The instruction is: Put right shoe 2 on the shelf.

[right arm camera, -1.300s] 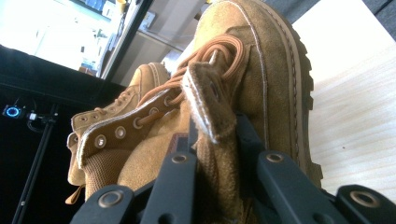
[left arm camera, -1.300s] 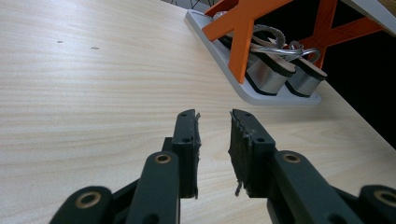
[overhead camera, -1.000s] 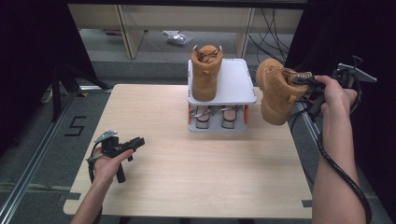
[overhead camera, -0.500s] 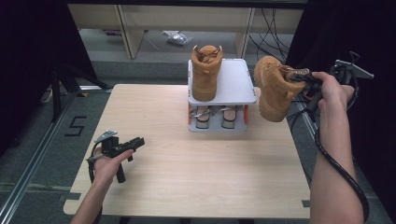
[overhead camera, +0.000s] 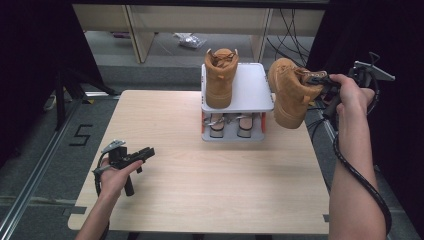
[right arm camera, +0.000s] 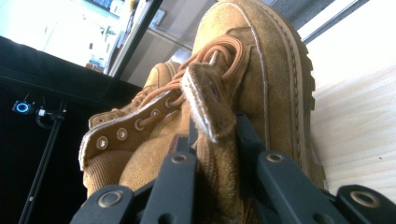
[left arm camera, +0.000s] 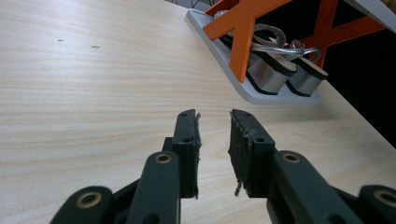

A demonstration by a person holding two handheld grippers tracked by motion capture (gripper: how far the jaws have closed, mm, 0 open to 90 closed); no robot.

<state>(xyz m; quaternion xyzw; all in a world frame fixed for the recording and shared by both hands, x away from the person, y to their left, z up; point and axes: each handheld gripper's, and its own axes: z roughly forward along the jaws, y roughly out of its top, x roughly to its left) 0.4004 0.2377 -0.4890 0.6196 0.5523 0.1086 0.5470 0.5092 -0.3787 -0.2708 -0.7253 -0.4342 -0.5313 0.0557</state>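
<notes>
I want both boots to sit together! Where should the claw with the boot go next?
Probably a little sideways, over the bare half of the white two-tier shoe rack. The right claw grips the tan suede lace-up boot by its tongue, hanging off the rack's edge, while its matching tan boot stands on the top shelf.

2 tan boots: 1 standing on the rack's top shelf point(overhead camera: 220, 77), 1 in the air off the rack's right edge point(overhead camera: 289, 92), same boot close up w/ laces point(right arm camera: 243, 79). 1 white two-tier rack w/ orange braces point(overhead camera: 250, 87), and 1 pair of sandals, so 2 point(overhead camera: 230, 125), on its lower tier, seen from the side too point(left arm camera: 280, 70). 1 wooden table point(overhead camera: 200, 185); 2 grippers, left point(overhead camera: 142, 152) and right point(overhead camera: 320, 80), 1 per hand.
</notes>
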